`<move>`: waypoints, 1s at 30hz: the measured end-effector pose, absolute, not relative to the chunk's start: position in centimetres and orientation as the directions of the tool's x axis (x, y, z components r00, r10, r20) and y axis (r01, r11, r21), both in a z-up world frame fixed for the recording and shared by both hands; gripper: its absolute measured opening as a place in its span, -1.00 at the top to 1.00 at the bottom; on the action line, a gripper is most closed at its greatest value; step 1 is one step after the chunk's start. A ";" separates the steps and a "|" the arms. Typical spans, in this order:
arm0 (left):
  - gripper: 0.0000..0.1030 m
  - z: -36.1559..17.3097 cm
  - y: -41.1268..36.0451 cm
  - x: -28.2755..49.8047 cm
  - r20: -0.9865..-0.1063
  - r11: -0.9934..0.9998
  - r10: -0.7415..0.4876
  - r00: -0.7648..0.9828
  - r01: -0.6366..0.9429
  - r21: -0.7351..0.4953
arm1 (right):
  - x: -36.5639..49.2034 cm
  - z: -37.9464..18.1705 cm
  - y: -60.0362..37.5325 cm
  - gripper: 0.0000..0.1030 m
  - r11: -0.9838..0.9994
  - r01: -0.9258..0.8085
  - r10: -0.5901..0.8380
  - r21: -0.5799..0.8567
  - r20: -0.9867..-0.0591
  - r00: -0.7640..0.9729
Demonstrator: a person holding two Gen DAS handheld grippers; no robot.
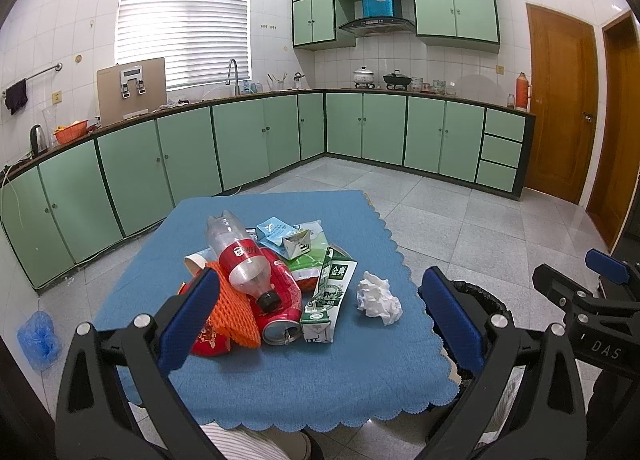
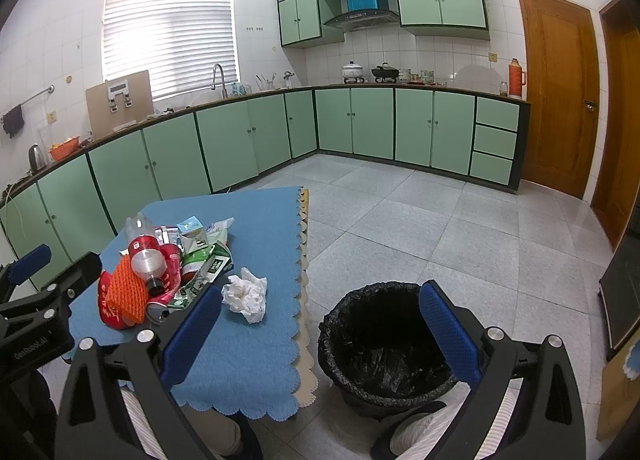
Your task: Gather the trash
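1. The left gripper [image 1: 320,312] hovers above the near edge of the bench [image 1: 280,380]; its blue fingers [image 1: 188,316] stand wide apart and hold nothing.
2. The right gripper [image 2: 320,324] hovers off the right edge of the bench, over the trash bin [image 2: 384,344]; its fingers [image 2: 448,332] also stand wide apart and hold nothing.
3. The trash bin stands on the floor just beside the right edge of the bench, lined with a black bag.
4. A blue scalloped cloth covers the bench.
5. A crumpled white tissue [image 1: 378,298] lies alone on the cloth, toward the right edge, just beside the pile.
6. The trash pile occupies the middle of the bench. At its near side lie an orange foam net [image 1: 232,312], a crushed red can [image 1: 280,320] and a flattened green-and-white milk carton [image 1: 328,296].
7. A clear plastic bottle [image 1: 240,256] with a red label and a dark cap rests tilted on top of the pile, cap toward the near edge.
8. Toward the far edge, the pile holds a light blue packet [image 1: 274,230] and a small folded carton [image 1: 298,246].
9. Beyond the bench, green cabinets [image 1: 240,140] line the walls.
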State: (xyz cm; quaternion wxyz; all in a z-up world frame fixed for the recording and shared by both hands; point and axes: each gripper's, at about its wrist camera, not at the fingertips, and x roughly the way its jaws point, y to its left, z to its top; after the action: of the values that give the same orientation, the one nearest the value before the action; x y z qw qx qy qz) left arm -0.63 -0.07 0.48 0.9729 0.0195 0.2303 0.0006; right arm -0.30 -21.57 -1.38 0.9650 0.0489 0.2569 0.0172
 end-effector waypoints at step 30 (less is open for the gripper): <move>-0.90 1.5 1.0 -0.6 -0.450 0.999 0.014 0.893 0.002 0.036 | -0.3 -1.5 -21.6 -0.88 0.995 -0.011 0.059 0.099 -0.490 0.870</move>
State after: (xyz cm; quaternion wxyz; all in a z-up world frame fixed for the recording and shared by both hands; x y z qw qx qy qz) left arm -0.62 0.99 1.46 0.9727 0.0176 0.2312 0.0030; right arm -0.26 -21.60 -1.48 0.9657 0.0465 0.2548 0.0181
